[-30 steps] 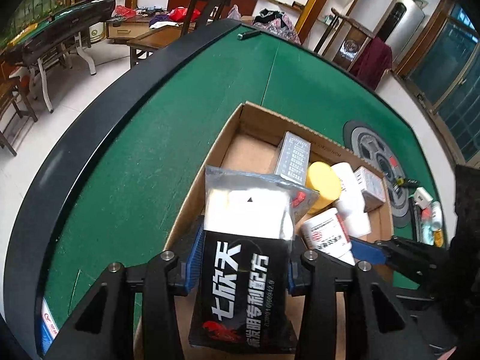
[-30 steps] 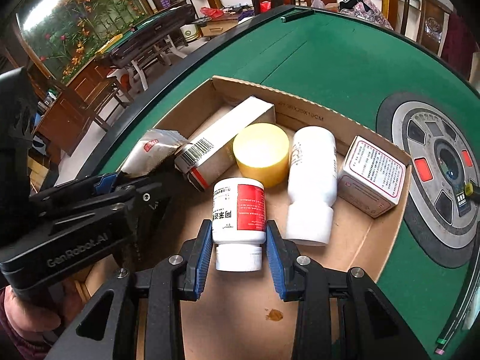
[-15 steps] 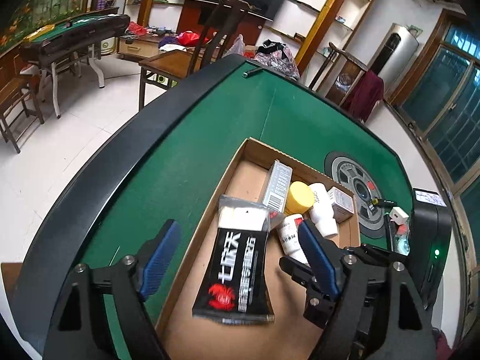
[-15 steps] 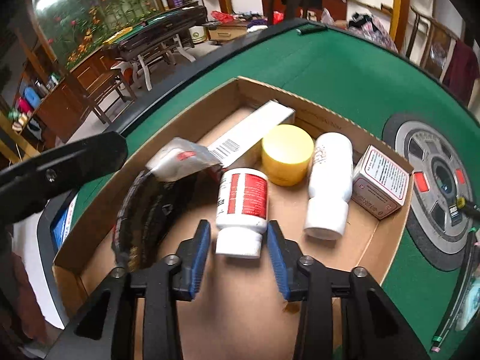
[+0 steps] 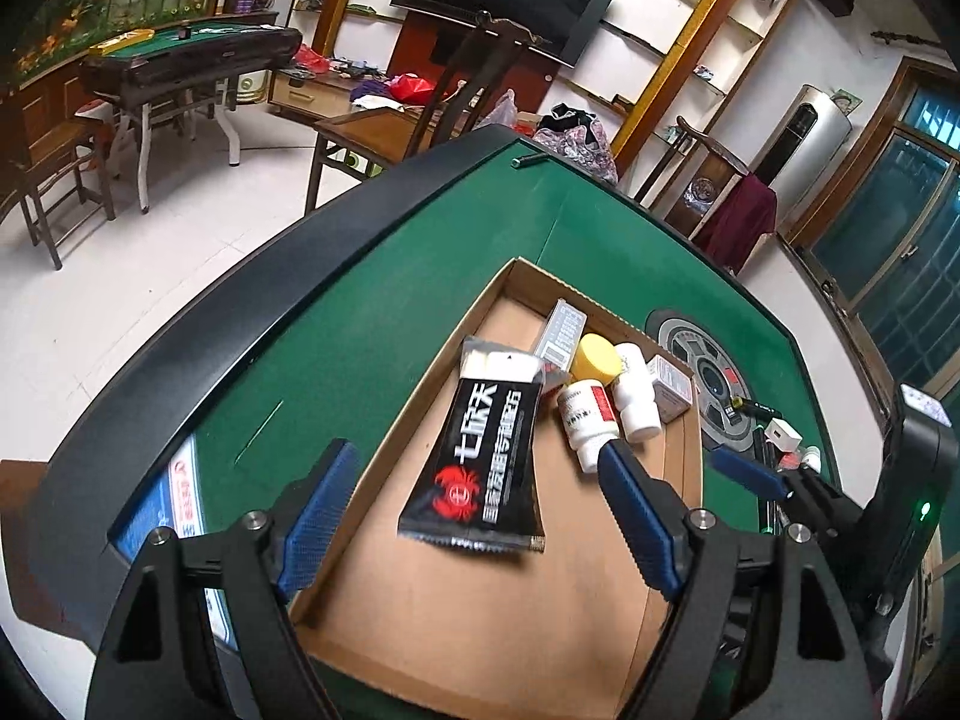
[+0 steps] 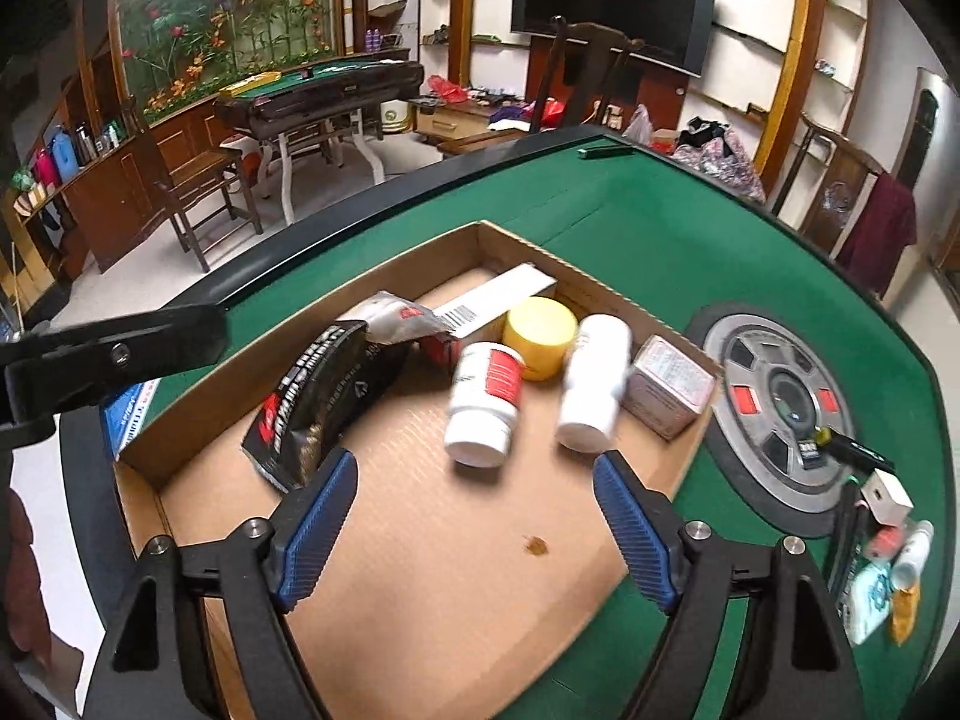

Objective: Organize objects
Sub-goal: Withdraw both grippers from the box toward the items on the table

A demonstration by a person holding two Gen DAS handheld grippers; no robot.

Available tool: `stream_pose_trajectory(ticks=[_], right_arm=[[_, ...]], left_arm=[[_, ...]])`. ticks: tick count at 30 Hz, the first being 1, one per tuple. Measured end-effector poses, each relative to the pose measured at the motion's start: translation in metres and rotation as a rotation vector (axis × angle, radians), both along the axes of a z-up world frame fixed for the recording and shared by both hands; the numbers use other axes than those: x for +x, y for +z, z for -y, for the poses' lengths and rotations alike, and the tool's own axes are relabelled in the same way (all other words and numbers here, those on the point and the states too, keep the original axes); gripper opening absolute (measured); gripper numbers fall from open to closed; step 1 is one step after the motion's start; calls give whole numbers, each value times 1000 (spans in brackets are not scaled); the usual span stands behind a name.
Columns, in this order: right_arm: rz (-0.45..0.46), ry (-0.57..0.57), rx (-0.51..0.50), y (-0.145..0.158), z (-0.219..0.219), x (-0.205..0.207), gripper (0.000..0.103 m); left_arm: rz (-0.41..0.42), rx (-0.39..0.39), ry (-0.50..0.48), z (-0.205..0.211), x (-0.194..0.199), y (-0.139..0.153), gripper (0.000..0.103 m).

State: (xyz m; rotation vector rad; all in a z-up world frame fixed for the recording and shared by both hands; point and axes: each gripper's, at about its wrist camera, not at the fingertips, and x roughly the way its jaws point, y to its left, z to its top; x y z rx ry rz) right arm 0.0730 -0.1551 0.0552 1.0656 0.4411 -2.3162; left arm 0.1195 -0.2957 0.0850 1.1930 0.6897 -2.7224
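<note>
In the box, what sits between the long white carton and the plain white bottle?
The yellow-capped jar sits between the long white carton and the plain white bottle; the right wrist view shows it best.

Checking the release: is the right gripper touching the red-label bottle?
Apart. The right wrist view shows the right gripper wide open, with bare cardboard between its pads and the red-label bottle.

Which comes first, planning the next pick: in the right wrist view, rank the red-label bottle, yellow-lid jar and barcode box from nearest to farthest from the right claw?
1. red-label bottle, lying just ahead of the right claw.
2. yellow-lid jar, behind it, slightly right.
3. barcode box, against the tray's far wall.
</note>
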Motion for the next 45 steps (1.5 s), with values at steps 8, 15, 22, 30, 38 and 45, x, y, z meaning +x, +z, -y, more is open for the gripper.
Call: stream_pose_trajectory(ticks=[8, 15, 22, 30, 38, 45], right_arm=[[-34, -75, -25, 10, -30, 4, 89], [-56, -120, -38, 14, -53, 6, 91], [-61, -148, -51, 13, -72, 5, 92], [-59, -167, -58, 12, -83, 2, 93], [-63, -177, -56, 9, -90, 0, 93], [-51, -223, -72, 5, -111, -10, 94]], left_arm=[[2, -20, -14, -14, 6, 7, 81], [-8, -32, -56, -37, 5, 16, 82], [-12, -52, -81, -57, 6, 21, 82], [3, -55, -99, -64, 4, 19, 82], [10, -63, -113, -74, -1, 18, 82], [21, -73, -153, -89, -8, 14, 82]])
